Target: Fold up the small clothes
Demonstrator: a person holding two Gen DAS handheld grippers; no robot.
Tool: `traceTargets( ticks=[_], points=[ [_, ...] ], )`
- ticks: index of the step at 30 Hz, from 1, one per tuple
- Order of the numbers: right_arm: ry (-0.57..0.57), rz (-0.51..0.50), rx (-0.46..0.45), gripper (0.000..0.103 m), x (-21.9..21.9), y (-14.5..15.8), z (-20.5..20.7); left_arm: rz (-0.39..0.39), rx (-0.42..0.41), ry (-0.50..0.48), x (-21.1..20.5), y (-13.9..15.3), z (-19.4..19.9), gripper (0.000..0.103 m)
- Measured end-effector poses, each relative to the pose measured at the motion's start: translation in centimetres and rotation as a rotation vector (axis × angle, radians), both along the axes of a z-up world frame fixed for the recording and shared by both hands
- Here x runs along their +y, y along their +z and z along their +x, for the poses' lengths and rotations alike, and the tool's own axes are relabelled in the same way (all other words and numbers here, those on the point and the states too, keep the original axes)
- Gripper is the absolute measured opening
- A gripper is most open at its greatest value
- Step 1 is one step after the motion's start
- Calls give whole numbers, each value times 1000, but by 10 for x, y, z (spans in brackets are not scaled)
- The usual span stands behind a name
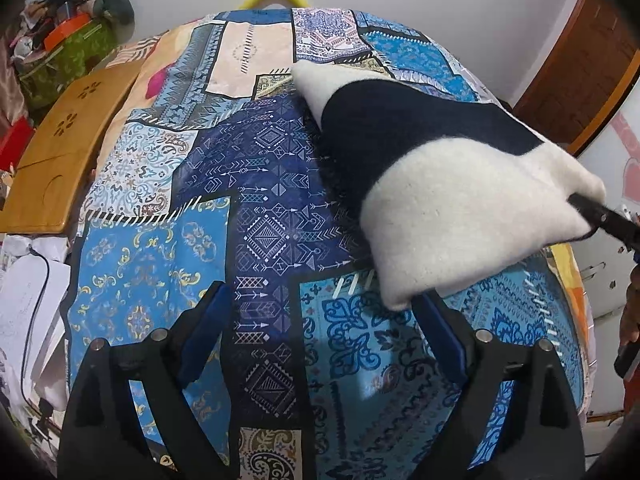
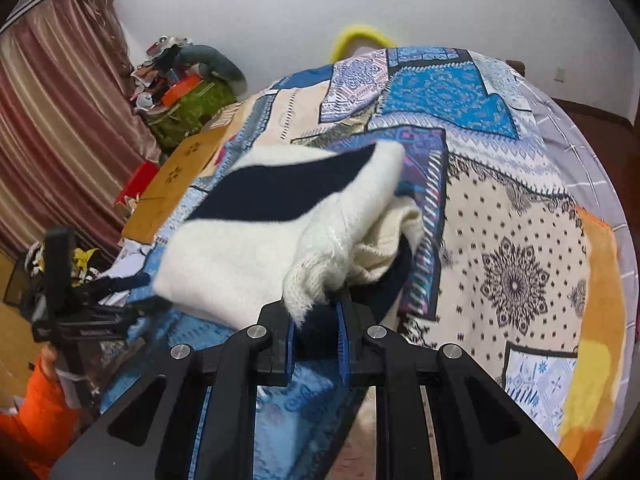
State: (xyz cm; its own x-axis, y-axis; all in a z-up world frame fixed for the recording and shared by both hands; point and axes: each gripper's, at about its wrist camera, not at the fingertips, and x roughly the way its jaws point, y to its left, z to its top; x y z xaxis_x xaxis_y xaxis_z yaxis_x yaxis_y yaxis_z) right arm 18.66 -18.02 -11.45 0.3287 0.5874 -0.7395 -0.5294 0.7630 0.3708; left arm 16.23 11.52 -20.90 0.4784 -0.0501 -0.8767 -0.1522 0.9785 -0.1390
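A white and navy knitted sweater (image 1: pixel 432 184) lies partly lifted over a blue patchwork bedspread (image 1: pixel 168 280). My left gripper (image 1: pixel 324 312) hovers open above the bedspread, and the sweater's near white corner reaches down beside its right finger (image 1: pixel 444 332) without being pinched. My right gripper (image 2: pixel 316 324) is shut on a bunched white knit edge of the sweater (image 2: pixel 248 248), holding that side up off the bed. In the left wrist view the right gripper's black tip (image 1: pixel 600 216) shows pinching the sweater's far right corner. Folded layers hide the sweater's underside.
A wooden lap table (image 1: pixel 68 152) rests at the bed's left edge, with papers and a cable (image 1: pixel 28 300) below it. A cluttered green bag (image 2: pixel 188 108) and striped curtain (image 2: pixel 48 140) stand beyond. A person's orange sleeve (image 2: pixel 36 412) is at lower left. A wooden door (image 1: pixel 580 80) is at right.
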Motion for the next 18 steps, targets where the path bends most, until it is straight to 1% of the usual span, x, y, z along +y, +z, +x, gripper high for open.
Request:
traceTargets(
  ticks=[3,8,13,18],
  points=[
    [-7,-9,-16,16,0,-3,-8,33,9,0,-3,1,-3,92],
    [-25,-7,-31,20,-3,6,-12,111,0,13,-4,9,-11,92],
    [-29,-34,-91,24,-8,21,-19,120,-41,20,0,25,-15,92],
    [-44,-30,-154,24,-16,41,-21,125,-98,13,-4,49,-10,92]
  ],
)
